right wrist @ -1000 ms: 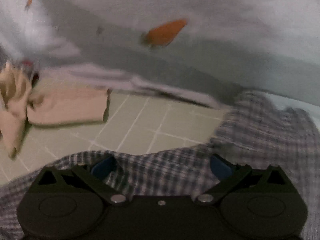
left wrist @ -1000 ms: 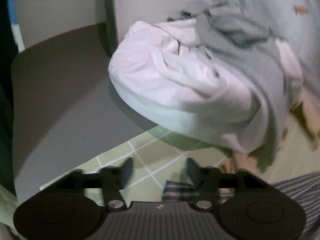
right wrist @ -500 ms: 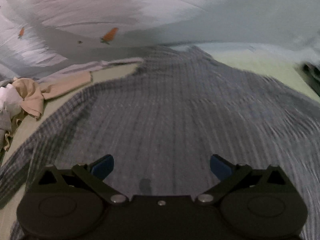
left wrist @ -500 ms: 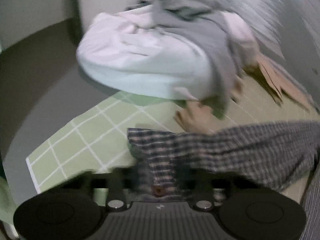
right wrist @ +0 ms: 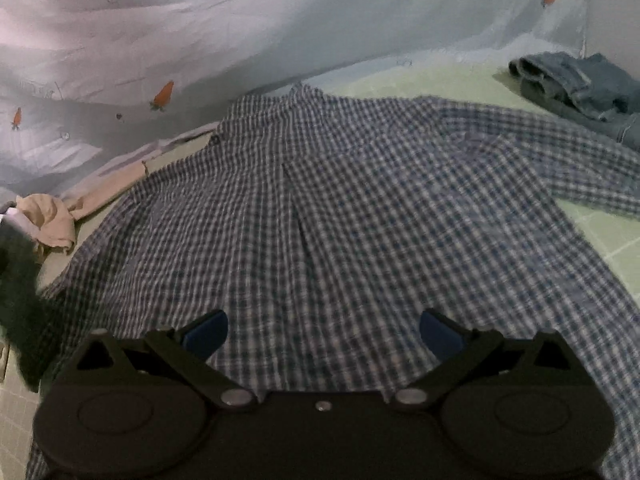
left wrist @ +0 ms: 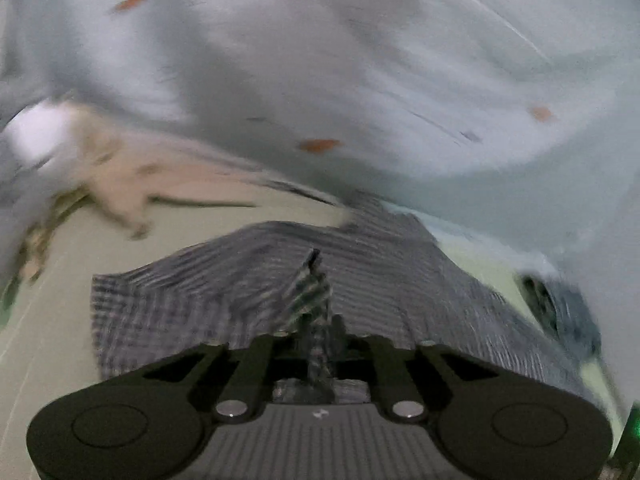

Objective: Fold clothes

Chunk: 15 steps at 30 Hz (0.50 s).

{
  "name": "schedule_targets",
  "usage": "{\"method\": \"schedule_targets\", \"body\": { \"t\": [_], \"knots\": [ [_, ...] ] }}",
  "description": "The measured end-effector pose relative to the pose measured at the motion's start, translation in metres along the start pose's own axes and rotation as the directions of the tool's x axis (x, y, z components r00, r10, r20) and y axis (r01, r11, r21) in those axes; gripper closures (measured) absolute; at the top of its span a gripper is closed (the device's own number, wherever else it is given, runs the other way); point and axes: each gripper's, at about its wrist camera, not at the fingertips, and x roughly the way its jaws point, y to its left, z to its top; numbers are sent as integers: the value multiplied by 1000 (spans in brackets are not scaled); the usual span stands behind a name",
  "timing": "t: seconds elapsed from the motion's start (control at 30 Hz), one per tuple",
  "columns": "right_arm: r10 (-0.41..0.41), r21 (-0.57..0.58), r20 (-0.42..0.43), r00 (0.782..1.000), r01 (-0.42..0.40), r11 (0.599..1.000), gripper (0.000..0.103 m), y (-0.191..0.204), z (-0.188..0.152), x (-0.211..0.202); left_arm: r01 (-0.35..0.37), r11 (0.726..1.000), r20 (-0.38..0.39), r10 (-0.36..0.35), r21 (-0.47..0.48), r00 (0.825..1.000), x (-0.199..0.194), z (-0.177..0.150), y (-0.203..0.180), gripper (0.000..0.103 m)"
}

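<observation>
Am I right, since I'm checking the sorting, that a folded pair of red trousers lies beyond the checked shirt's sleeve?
Not quite: the folded trousers beyond the checked shirt sleeve are blue denim, not red, as the right wrist view shows.

One checked shirt (right wrist: pixel 340 208) lies spread over the centre of the right wrist view. One pair of blue jeans (right wrist: pixel 580 88) sits bunched at two o'clock from it. One beige garment (right wrist: pixel 52 220) lies crumpled at nine o'clock, beside one pale strip of folded cloth (right wrist: pixel 120 176) at ten o'clock. One light quilt (right wrist: pixel 280 28) fills the twelve o'clock side; four small orange carrot prints show on it in this view, and three orange marks show on it in the blurred left wrist view. One green gridded sheet (right wrist: pixel 616 240) lies under everything, bare at three o'clock. Two grippers appear, one per view: the left gripper (left wrist: pixel 318 340) and the right gripper (right wrist: pixel 324 332), each with two fingers.
</observation>
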Motion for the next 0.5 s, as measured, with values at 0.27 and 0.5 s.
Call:
{"method": "schedule_targets", "body": {
  "t": [0.27,0.5],
  "knots": [
    [76,-65,-21,997,-78,995,3,25,-3,2,-229,972,-153,234,51,960,4,-39,-1,26],
    [218,-208,-143,965,-245,947,27,94,-3,34,-339,940,-317,312,-33,896,5,-79,27,26]
  ]
}}
